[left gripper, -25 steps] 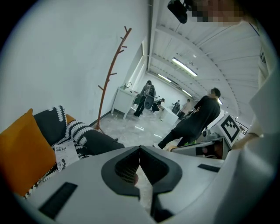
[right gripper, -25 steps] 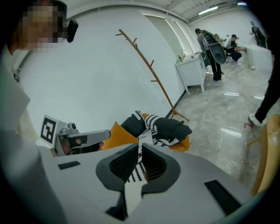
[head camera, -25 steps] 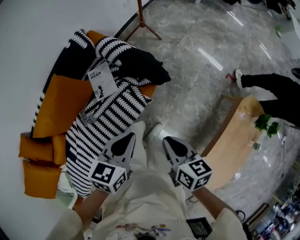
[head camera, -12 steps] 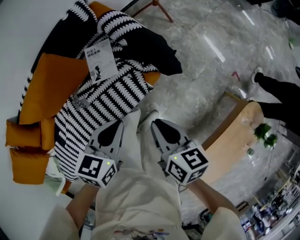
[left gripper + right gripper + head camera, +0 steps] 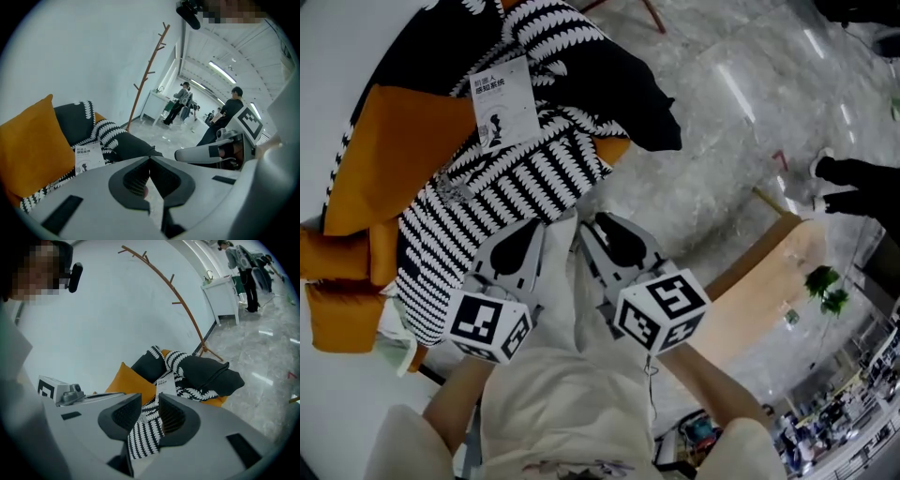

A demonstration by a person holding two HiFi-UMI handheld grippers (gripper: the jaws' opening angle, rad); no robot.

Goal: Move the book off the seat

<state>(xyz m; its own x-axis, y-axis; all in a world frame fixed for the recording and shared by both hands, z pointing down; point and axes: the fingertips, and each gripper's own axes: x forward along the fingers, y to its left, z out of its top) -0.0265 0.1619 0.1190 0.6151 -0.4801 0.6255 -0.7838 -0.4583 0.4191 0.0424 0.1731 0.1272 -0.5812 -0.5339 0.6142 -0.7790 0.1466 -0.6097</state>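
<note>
Marble floor (image 5: 712, 141), 1 seat (image 5: 403, 159), 1 book (image 5: 503, 103), 2 grippers (image 5: 539, 230) (image 5: 598, 225)

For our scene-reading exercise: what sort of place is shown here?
Probably a large indoor hall, perhaps an office or showroom: a polished marble floor, a wooden coat stand, and people standing farther back.

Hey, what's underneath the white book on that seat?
The book lies on a black-and-white patterned blanket draped over the orange seat. Whatever is beneath the blanket there is covered.
</note>
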